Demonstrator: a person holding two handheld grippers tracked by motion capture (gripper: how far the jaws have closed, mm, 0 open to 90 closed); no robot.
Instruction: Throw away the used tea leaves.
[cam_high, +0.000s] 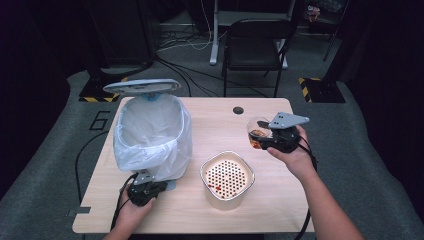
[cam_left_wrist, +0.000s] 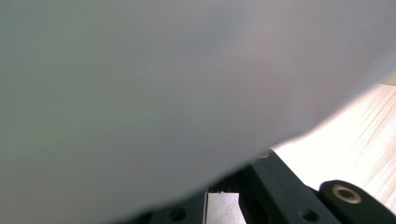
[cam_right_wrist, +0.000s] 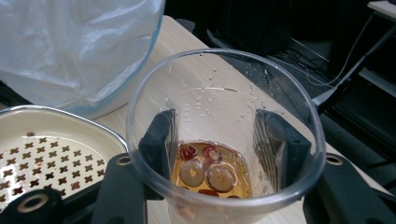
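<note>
The pale wooden table (cam_high: 200, 125) bore a bag-lined bin (cam_high: 152, 135) near its left edge and a perforated strainer bowl (cam_high: 227, 175) toward its near edge.

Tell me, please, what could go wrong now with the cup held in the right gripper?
1. The clear cup, clamped in the right gripper, holds amber liquid with fruit pieces; tilting it early could spill on the table, beside the strainer bowl.
2. The left gripper sits against the bagged bin; a push might shift it.
</note>
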